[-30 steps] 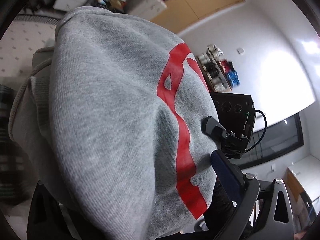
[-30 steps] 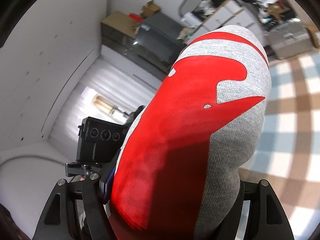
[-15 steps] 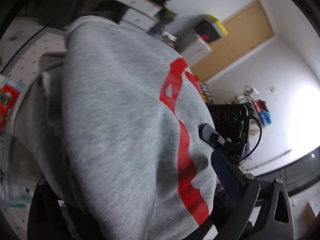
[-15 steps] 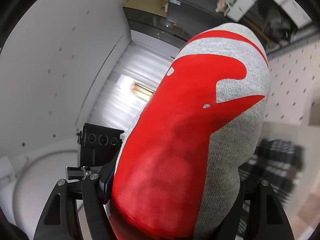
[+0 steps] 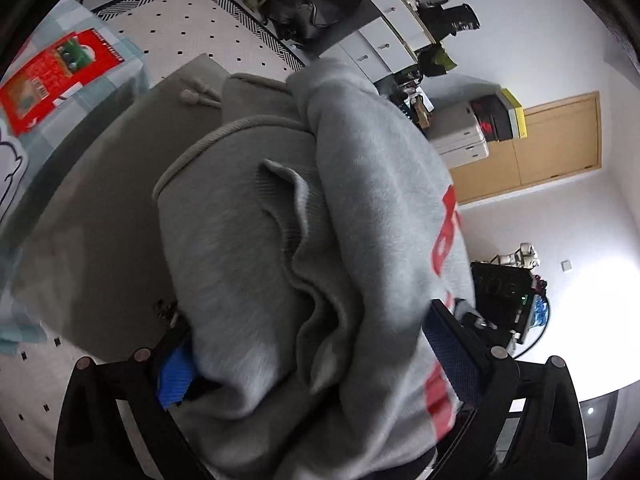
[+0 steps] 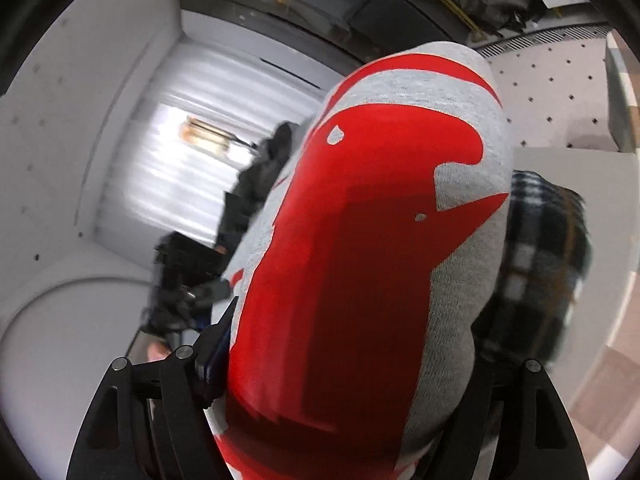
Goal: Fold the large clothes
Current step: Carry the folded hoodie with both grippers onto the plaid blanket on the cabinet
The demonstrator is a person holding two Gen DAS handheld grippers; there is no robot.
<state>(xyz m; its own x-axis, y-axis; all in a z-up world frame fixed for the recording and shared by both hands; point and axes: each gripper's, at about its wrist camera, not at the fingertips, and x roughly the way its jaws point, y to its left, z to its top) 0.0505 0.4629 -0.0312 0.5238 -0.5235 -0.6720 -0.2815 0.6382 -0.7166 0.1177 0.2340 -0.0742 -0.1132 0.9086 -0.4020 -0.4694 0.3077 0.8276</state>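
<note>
Carrying a folded grey hoodie (image 5: 248, 264) between both grippers, the person has the bundle bulging up out of each set of fingers, so it fills most of both wrist views. Key relation: the bundle spans from one gripper to the other, its long axis running roughly side to side between the two hands, and the landing spot, a grey cushion-like pad (image 5: 92, 216) on the dotted rug (image 5: 224, 36), lies ahead of and below the left gripper (image 5: 320, 364), beside a red packet (image 5: 52, 76). Left looks the nearer of the two to that pad; from the right wrist view only a plaid garment (image 6: 536, 264) and pale floor show past the cloth. Left fingers (image 5: 452, 352): spread wide, blue pads pressed against the thick wad on both sides, hood drawcord (image 5: 192, 156) and a ribbed cuff (image 5: 296, 232) sit on top. Right gripper (image 6: 344, 360): also spread wide around the thick fold with the big red print (image 6: 360, 240) facing the camera; its jaws are opening a little at this moment, cloth fills the gap between them, and the near finger (image 6: 216, 344) is against the fabric. Judgement: the hoodie is already folded and airborne, the next move is likely lowering it flat onto the pad; the loosening right side could let that end sag first.
</note>
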